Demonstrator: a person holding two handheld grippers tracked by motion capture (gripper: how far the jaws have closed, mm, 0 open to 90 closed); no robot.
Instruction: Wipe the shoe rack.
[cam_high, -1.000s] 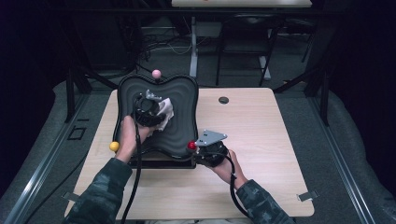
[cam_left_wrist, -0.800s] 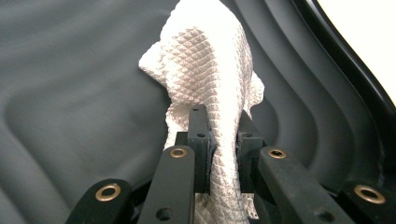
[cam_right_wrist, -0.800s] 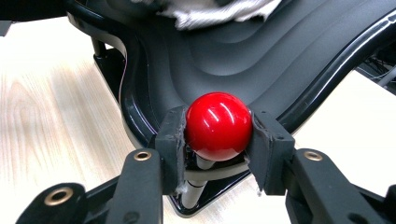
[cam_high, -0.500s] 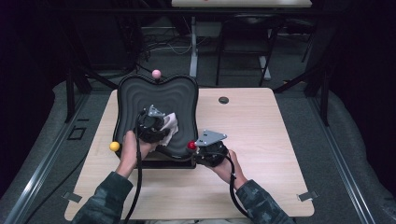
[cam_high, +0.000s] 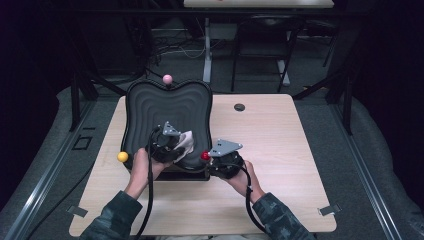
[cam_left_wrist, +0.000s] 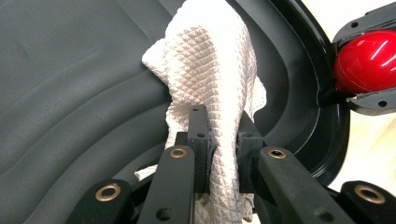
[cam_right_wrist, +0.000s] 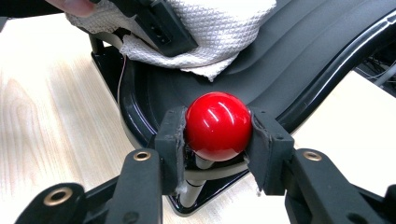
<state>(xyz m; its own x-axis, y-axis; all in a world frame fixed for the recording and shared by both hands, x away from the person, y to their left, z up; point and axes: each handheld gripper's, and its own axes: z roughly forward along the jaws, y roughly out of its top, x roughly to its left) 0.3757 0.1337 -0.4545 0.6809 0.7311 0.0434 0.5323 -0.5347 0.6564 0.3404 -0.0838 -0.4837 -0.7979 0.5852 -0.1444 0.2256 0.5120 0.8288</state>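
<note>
Drawn back toward the person since the earlier frame, the left gripper (cam_left_wrist: 218, 140) had its jaws clamped on a white waffle-weave cloth (cam_left_wrist: 217, 79), pressed against the ridged black tray (cam_high: 150, 107) near its right rim. Beside it, the right gripper (cam_right_wrist: 215, 135) pinched the tray's red ball knob (cam_right_wrist: 218, 125) at the near corner, over the wooden table (cam_high: 290, 145).

A tray (cam_high: 150, 107) sits on the left half of the surface (cam_high: 300, 150). A cloth (cam_high: 184, 142) lies in its near right part. Knobs stand at its far edge (cam_high: 167, 79), near left corner (cam_high: 122, 156) and near right corner (cam_high: 205, 156). A small disc (cam_high: 239, 107) lies to the tray's right.
</note>
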